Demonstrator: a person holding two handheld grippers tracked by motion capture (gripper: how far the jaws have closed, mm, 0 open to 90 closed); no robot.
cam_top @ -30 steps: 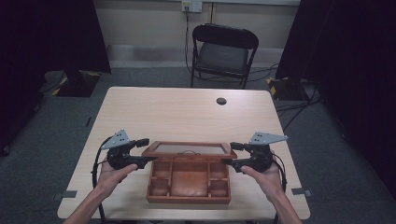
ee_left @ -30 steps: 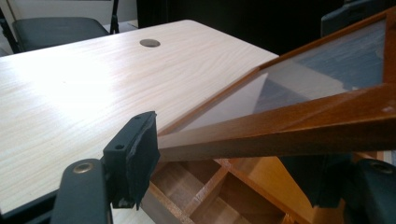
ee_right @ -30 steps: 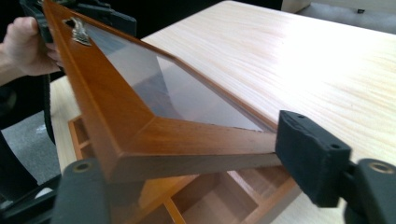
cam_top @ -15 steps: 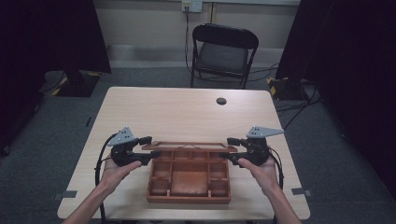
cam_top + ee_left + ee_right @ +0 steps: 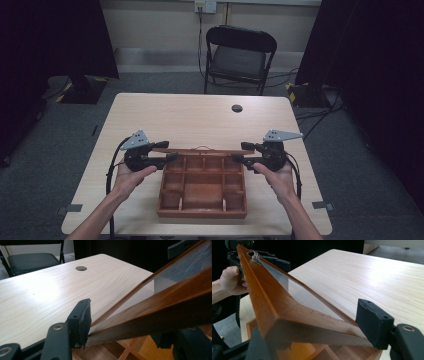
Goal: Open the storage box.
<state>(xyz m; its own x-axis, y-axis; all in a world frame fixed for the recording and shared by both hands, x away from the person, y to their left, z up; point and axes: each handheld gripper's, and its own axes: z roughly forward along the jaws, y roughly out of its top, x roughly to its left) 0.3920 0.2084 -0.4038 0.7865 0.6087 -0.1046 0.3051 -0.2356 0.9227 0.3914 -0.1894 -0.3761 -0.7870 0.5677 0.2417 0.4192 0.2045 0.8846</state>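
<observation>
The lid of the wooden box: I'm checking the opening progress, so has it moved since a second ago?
Yes. The lid has swung up about its back edge: against the fixed box it earlier lay lower and showed more of its face, and now stands nearly edge-on.

Reddish-brown wood box (image 5: 202,200), pale woodgrain table (image 5: 190,120), black chair (image 5: 240,55), prob. vinyl.

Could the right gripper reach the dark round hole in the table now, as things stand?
Probably not at once: the right gripper has its jaws on the lid of the wooden box. The table towards the hole is bare.
</observation>
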